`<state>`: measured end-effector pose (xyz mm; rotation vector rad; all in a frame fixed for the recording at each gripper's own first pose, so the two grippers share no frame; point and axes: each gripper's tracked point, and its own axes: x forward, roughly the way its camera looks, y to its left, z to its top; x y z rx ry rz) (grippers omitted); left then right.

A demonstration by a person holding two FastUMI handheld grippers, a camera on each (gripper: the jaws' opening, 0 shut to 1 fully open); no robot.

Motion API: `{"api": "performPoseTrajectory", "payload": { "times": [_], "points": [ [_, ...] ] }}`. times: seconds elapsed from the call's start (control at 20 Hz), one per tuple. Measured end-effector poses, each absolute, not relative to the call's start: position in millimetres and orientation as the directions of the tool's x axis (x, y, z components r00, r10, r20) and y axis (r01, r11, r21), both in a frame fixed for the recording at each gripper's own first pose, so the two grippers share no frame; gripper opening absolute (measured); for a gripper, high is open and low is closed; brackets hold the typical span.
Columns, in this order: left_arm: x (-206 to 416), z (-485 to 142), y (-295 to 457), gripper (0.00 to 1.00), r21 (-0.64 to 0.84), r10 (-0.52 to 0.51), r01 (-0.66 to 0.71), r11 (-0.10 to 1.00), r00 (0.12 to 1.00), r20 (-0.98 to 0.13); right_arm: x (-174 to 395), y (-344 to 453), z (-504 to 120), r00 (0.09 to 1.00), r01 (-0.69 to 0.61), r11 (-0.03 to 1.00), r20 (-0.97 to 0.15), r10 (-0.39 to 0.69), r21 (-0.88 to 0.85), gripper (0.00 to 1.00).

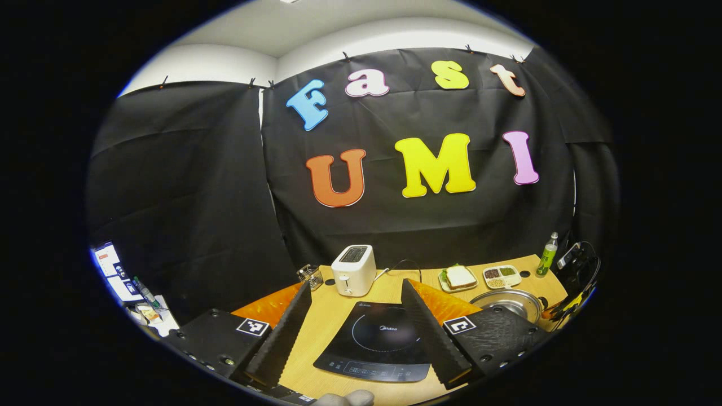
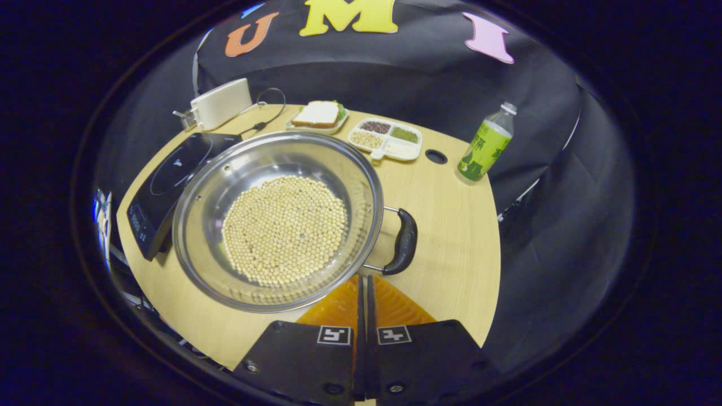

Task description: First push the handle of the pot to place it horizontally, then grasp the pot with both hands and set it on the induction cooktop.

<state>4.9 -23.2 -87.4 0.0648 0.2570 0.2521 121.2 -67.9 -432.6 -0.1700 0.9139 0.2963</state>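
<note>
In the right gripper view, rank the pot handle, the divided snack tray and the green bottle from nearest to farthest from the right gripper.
From the right gripper, shut:
1. Pot handle, just ahead of the tips, slightly right.
2. Snack tray, beyond the pot, near the table's far edge.
3. Green bottle, far right edge; close to the tray in range, so this last ranking is tentative.

Pot (image 2: 276,220) is set on the surface (image 2: 451,225), just right of the induction cooktop (image 2: 169,186); its handle (image 2: 403,241) points right. Beans (image 2: 285,228) are held in the pot. Behind are ranged the toaster (image 2: 221,103), sandwich plate (image 2: 317,115) and divided tray (image 2: 386,140); bottle (image 2: 485,144) at far right.
</note>
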Motion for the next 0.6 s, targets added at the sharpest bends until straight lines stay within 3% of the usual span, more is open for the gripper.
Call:
{"api": "performPoseTrajectory", "payload": {
  "times": [0.05,0.15,0.25,0.3,0.35,0.6],
  "points": [
    [6.6,-87.5,-27.3,0.96,0.099,0.254,-0.236,0.967,0.937,-0.240,122.3,-68.5,-423.5,0.609,-0.320,0.947,-0.771,0.187,-0.023,0.14],
    [9.1,-85.9,-34.7,0.96,0.107,0.249,-0.230,0.967,0.941,-0.229,120.3,-74.1,-399.7,0.678,-0.312,0.949,-0.711,0.187,-0.047,0.63],
    [12.2,-86.3,-48.0,0.96,0.109,0.232,-0.212,0.971,0.948,-0.220,119.3,-74.8,-368.1,0.746,-0.304,0.951,-0.636,0.196,-0.064,0.80],
    [14.2,-85.3,-53.9,0.96,0.113,0.225,-0.204,0.972,0.951,-0.213,115.5,-79.6,-354.9,0.766,-0.299,0.951,-0.615,0.188,-0.081,0.77],
    [16.3,-86.2,-60.3,0.96,0.116,0.215,-0.194,0.974,0.954,-0.210,114.0,-78.0,-346.6,0.775,-0.306,0.949,-0.600,0.198,-0.081,0.89],
    [34.8,-117.8,-103.2,0.96,0.070,0.130,-0.116,0.991,0.955,-0.268,105.0,-82.8,-329.5,0.760,-0.283,0.959,-0.614,0.212,-0.018,0.95]
  ]
}}
